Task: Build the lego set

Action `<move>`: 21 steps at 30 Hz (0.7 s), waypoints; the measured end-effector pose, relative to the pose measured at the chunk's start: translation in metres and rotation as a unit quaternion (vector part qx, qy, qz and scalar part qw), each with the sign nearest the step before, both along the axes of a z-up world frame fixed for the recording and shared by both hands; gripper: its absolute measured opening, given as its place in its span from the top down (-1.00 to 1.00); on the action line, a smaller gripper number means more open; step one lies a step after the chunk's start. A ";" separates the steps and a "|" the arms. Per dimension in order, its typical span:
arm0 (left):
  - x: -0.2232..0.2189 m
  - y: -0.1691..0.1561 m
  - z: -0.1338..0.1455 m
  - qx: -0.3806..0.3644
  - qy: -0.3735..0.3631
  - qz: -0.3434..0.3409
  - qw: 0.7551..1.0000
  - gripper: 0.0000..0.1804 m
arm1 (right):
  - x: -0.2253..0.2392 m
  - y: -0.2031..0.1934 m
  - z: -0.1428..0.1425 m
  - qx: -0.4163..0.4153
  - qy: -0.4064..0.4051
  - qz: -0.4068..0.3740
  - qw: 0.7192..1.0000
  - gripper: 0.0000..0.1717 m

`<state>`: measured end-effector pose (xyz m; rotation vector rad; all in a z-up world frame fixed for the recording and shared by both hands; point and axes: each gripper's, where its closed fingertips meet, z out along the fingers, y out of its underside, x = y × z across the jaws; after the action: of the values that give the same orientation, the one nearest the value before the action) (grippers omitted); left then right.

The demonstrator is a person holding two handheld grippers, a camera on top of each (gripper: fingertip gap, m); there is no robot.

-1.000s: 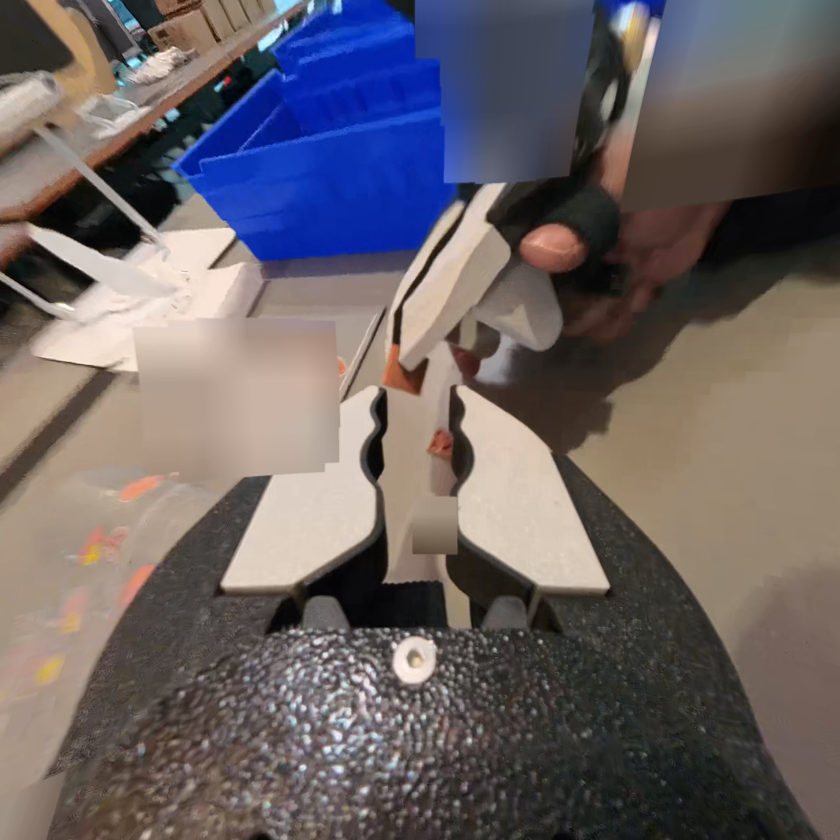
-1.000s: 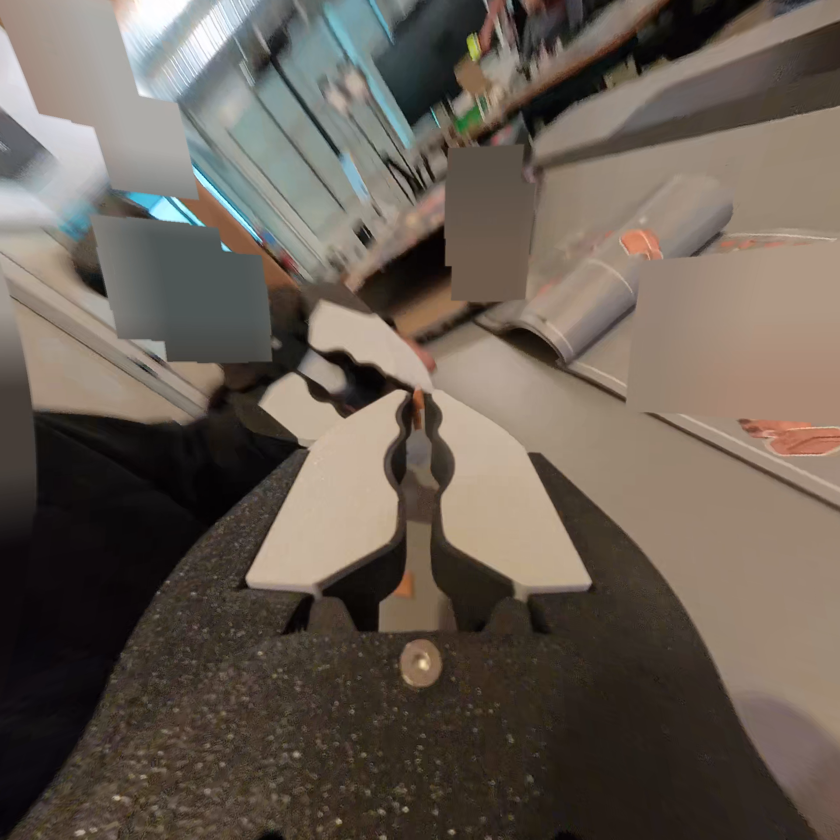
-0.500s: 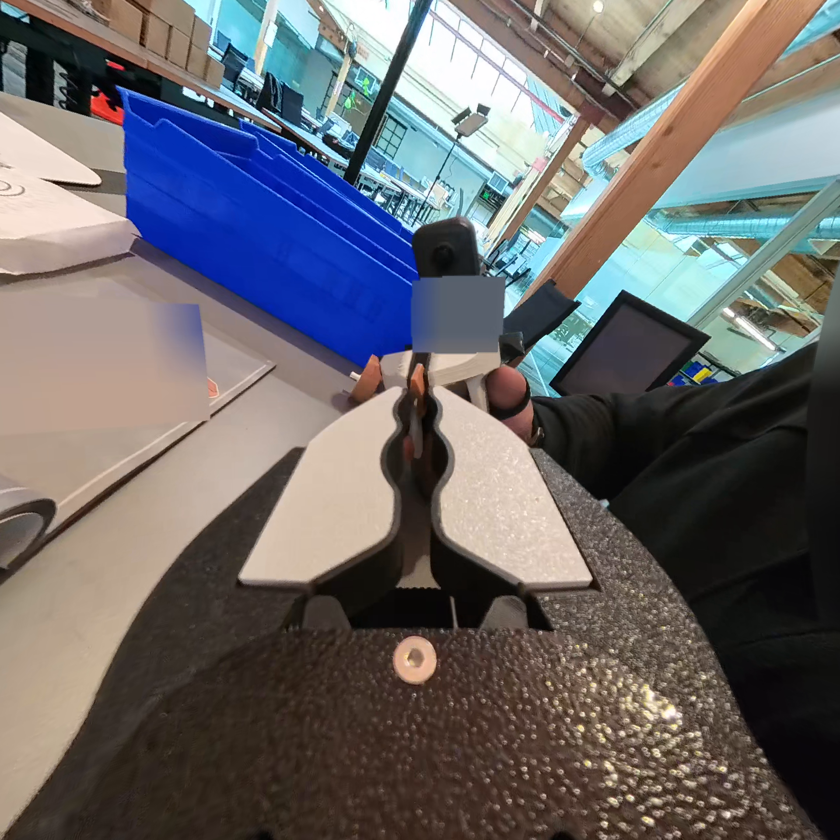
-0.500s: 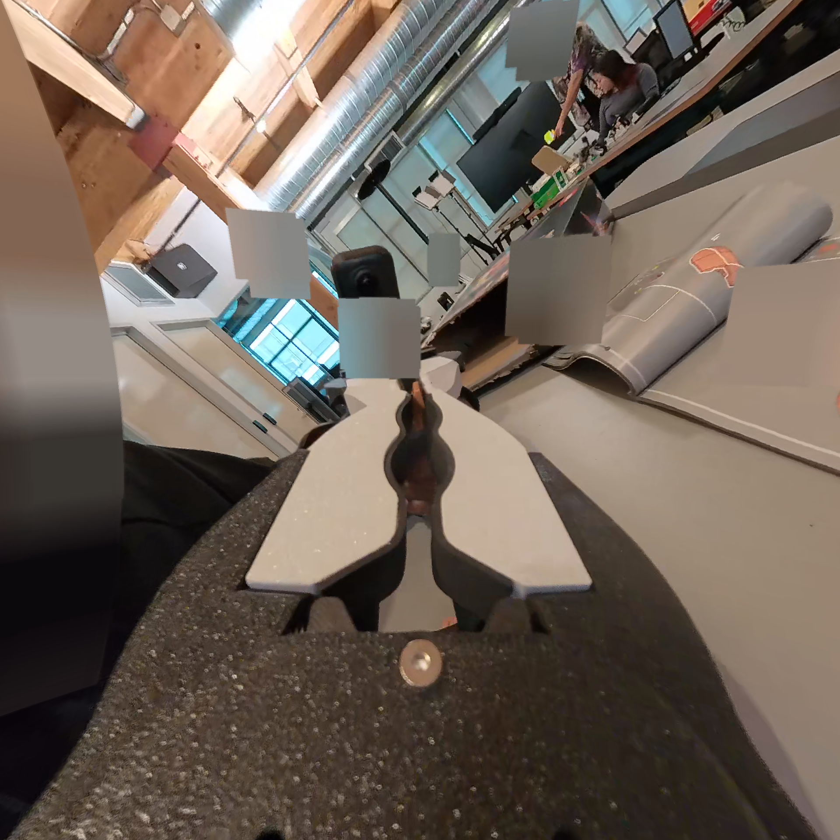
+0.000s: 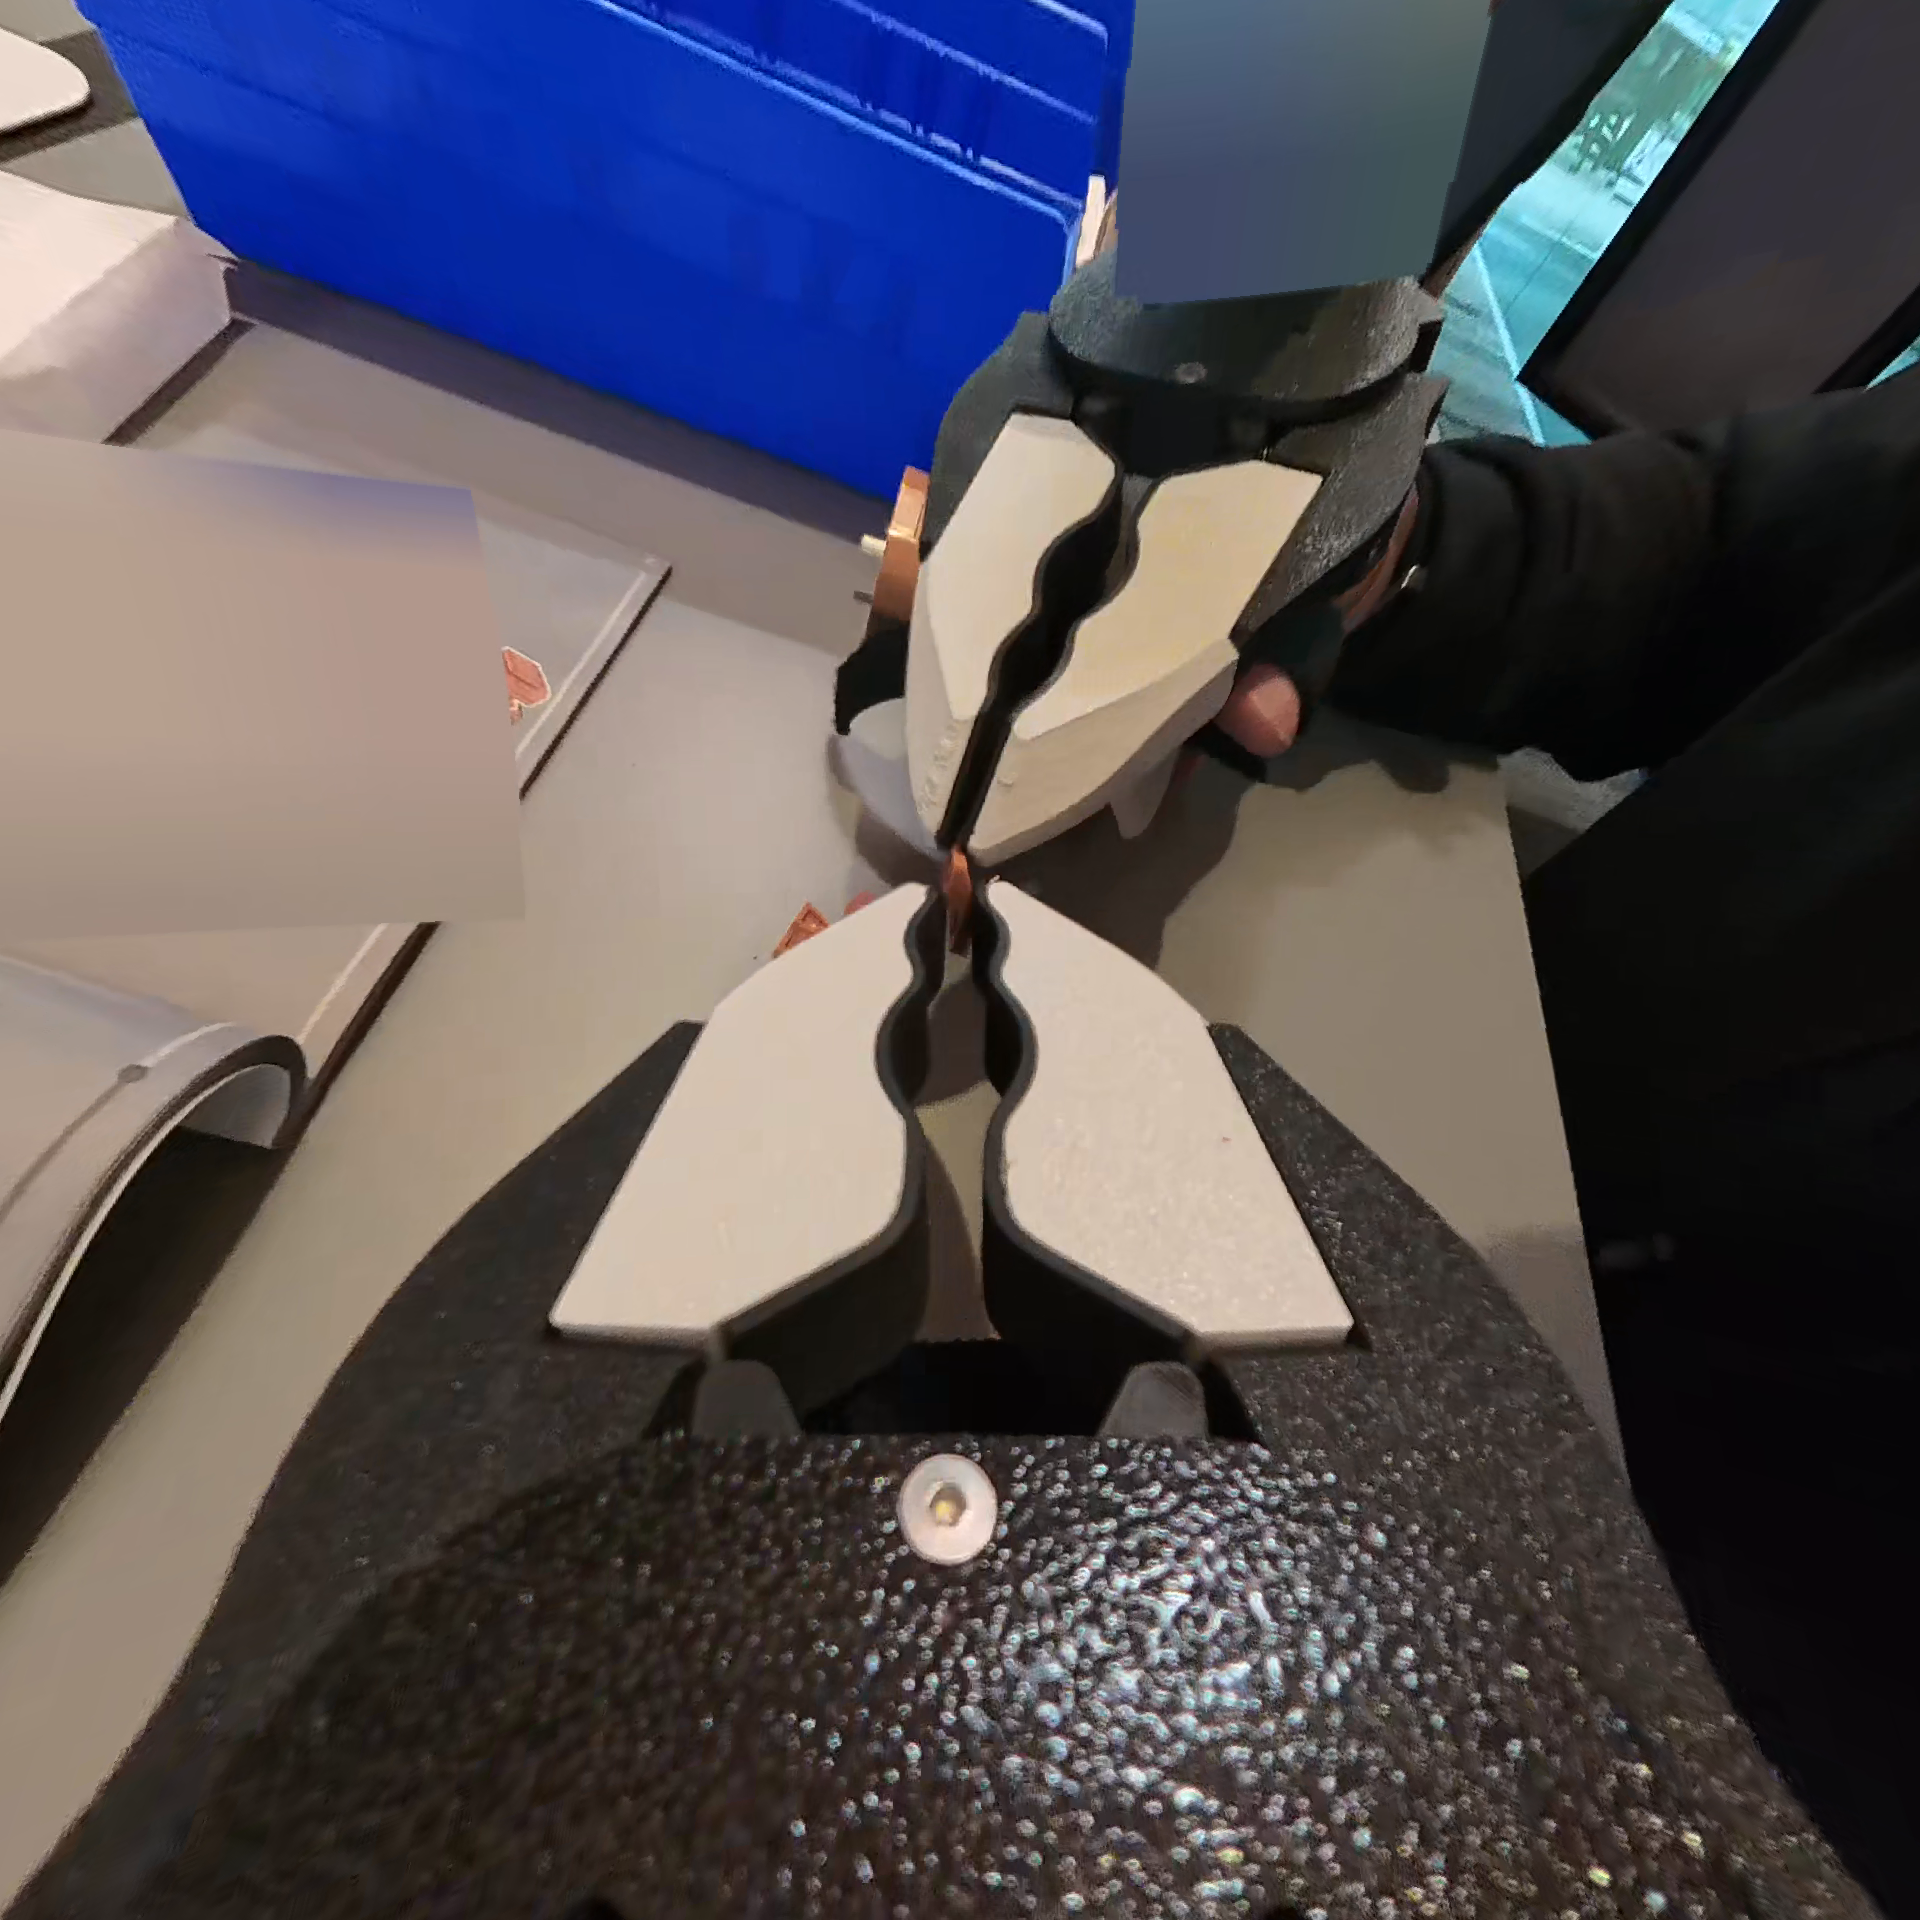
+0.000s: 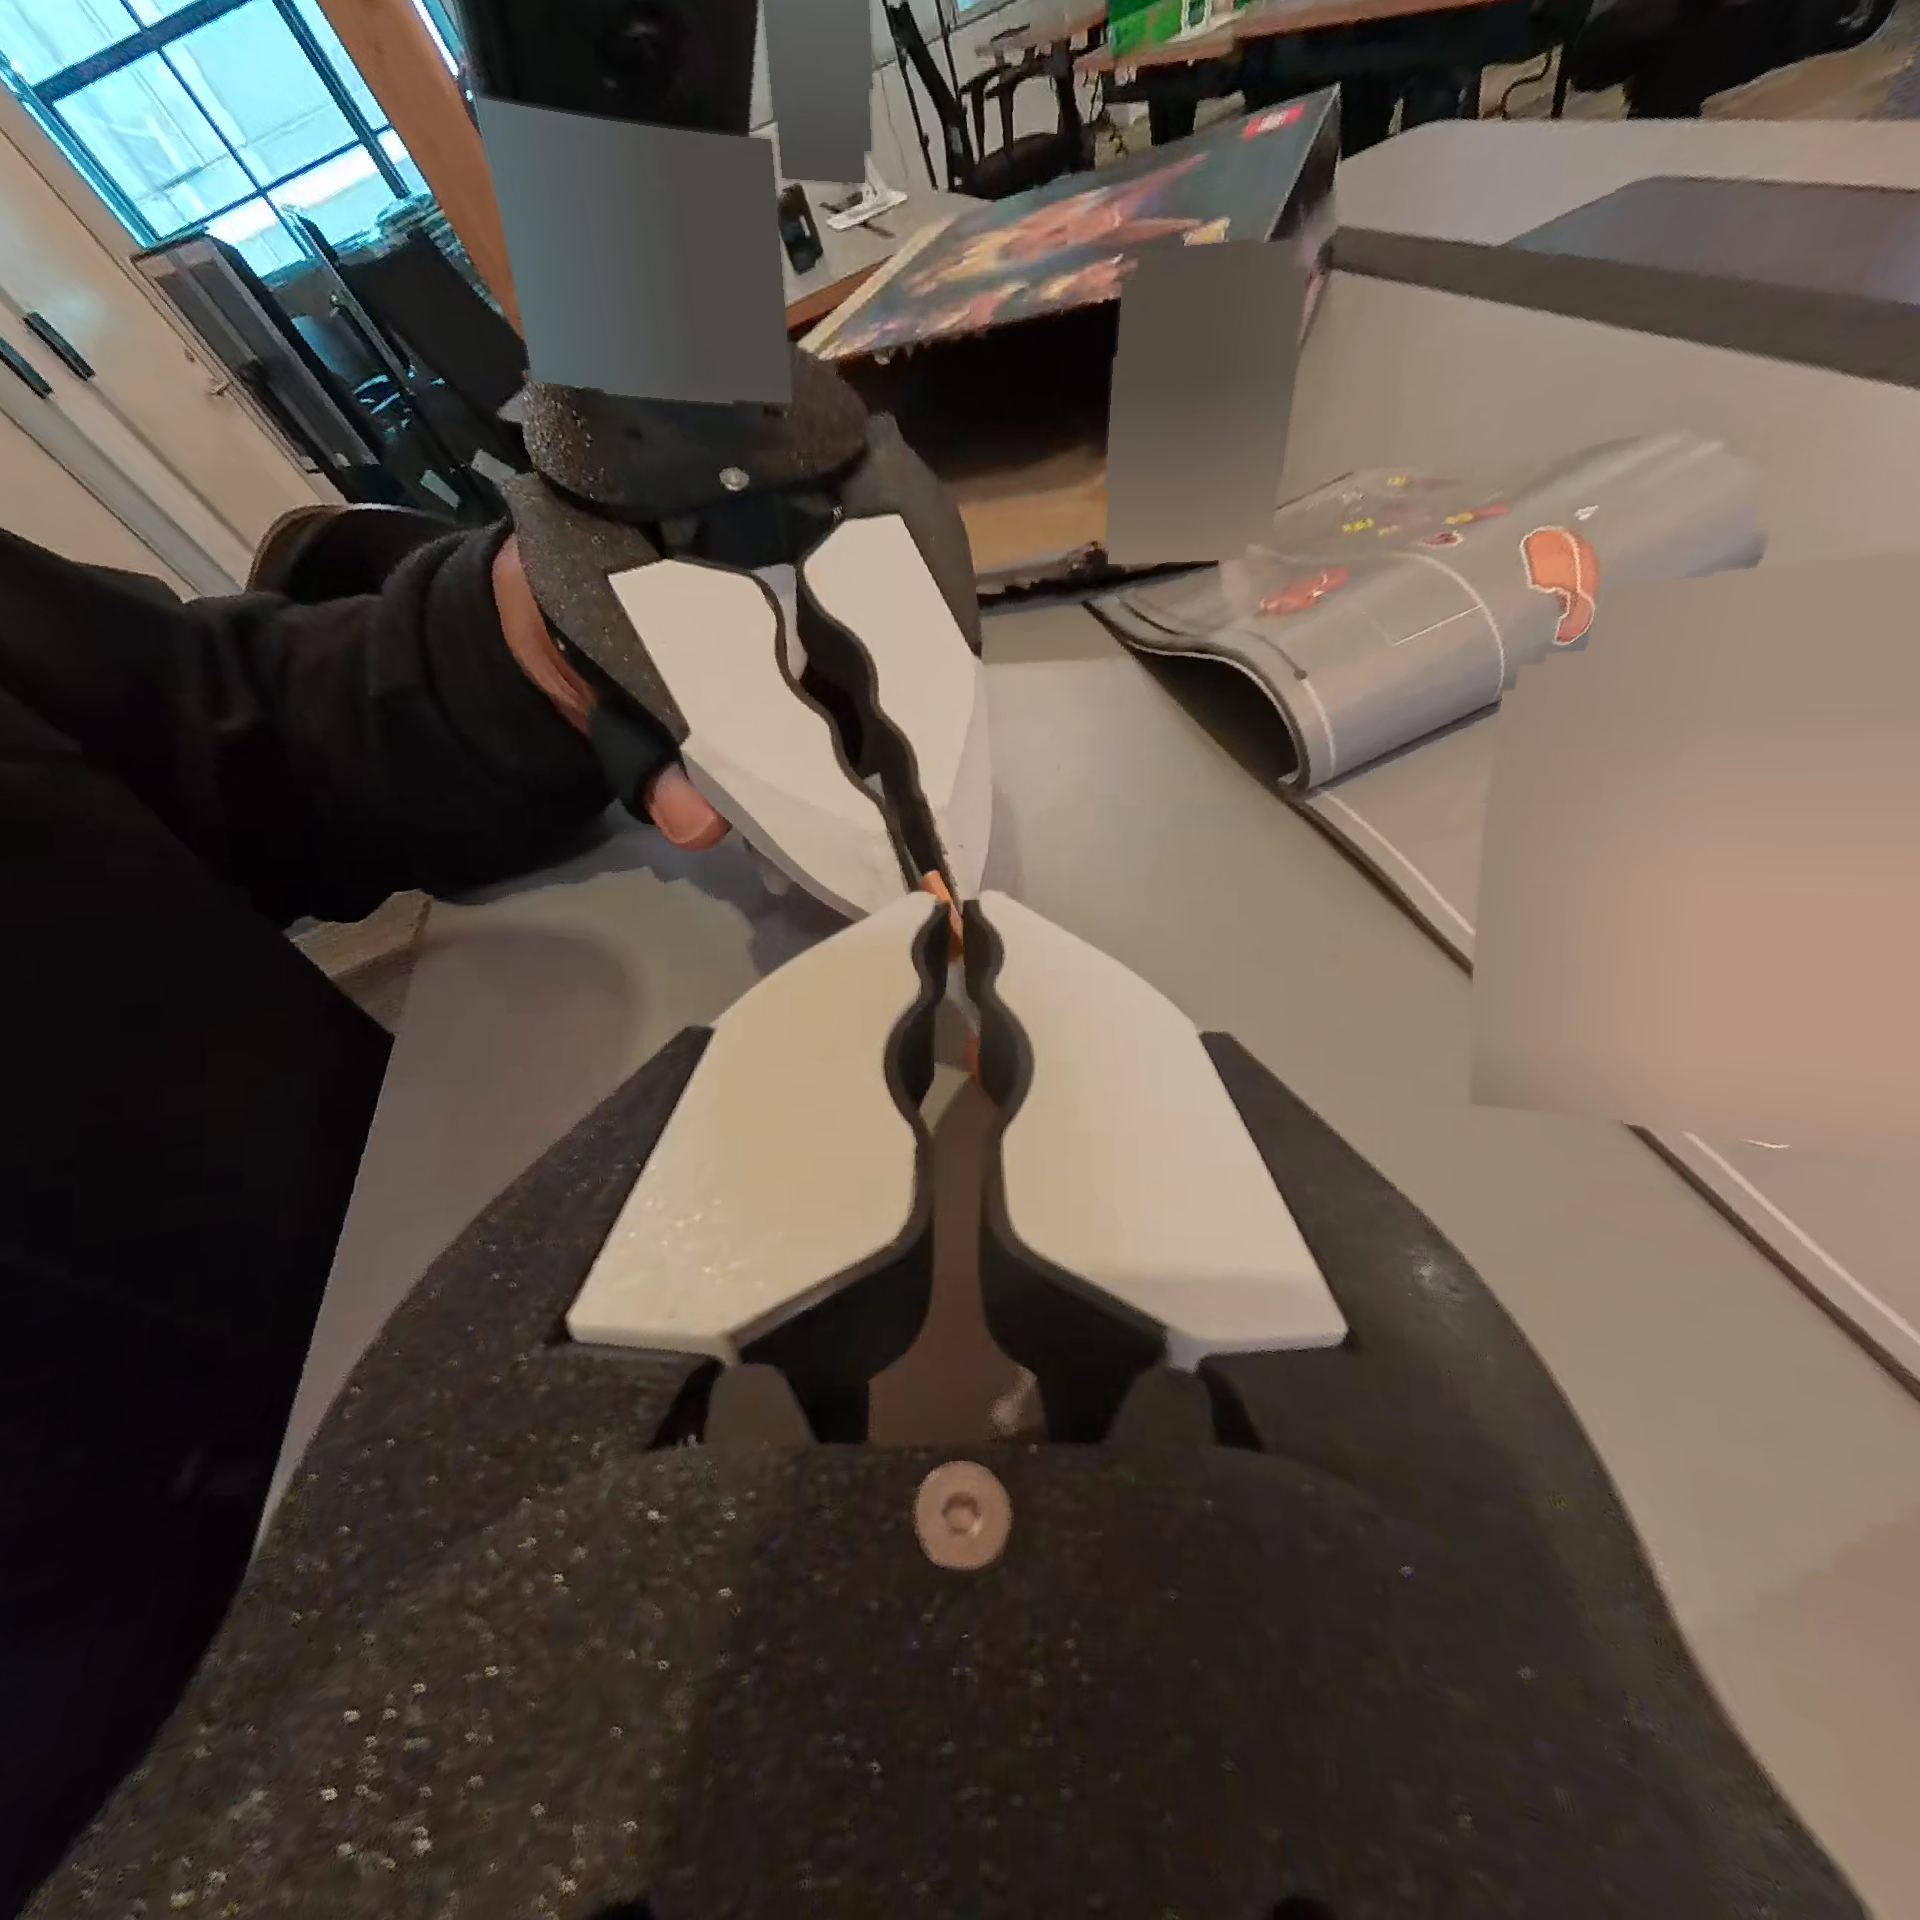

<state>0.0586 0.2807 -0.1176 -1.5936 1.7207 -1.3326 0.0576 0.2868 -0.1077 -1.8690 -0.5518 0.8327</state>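
Observation:
My two grippers face each other tip to tip, low over the grey table (image 5: 675, 790). In the left wrist view my left gripper (image 5: 954, 902) is shut on a small thin orange-brown piece (image 5: 954, 883). The piece reaches up to the tips of my right gripper (image 5: 951, 831), which a gloved hand holds. In the right wrist view my right gripper (image 6: 954, 914) is shut on an orange-brown piece (image 6: 943, 912). My left gripper (image 6: 928, 873) meets it from above with orange at its tip. I cannot tell whether this is one piece or two joined.
Blue bins (image 5: 623, 208) stand behind on the left. An open grey booklet (image 5: 156, 1091) lies at the left and also shows in the right wrist view (image 6: 1403, 644). Loose orange-brown pieces (image 5: 805, 928) lie on the table near the tips. An open cardboard box (image 6: 1091, 239) stands beyond. Both grippers' tips are close together, under 4 cm apart.
My left jaws have closed from wide apart onto the orange-brown piece. Both grippers have tipped down toward the table and now meet tip to tip. The right stays shut.

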 end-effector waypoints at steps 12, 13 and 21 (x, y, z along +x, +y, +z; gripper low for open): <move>-0.004 -0.008 -0.005 -0.035 0.021 -0.028 0.999 0.95 | -0.005 -0.010 -0.007 -0.010 -0.022 0.037 0.999 0.98; -0.005 -0.009 -0.005 -0.037 0.024 -0.032 0.998 0.96 | -0.006 -0.011 -0.007 -0.011 -0.025 0.042 0.999 0.98; -0.009 -0.018 -0.003 -0.056 0.025 -0.062 0.996 0.96 | -0.009 -0.019 -0.005 -0.023 -0.009 0.071 0.997 0.97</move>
<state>0.0496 0.2632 -0.1210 -1.6170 1.8309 -1.4848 0.0483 0.2680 -0.1122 -1.8968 -0.6894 0.9288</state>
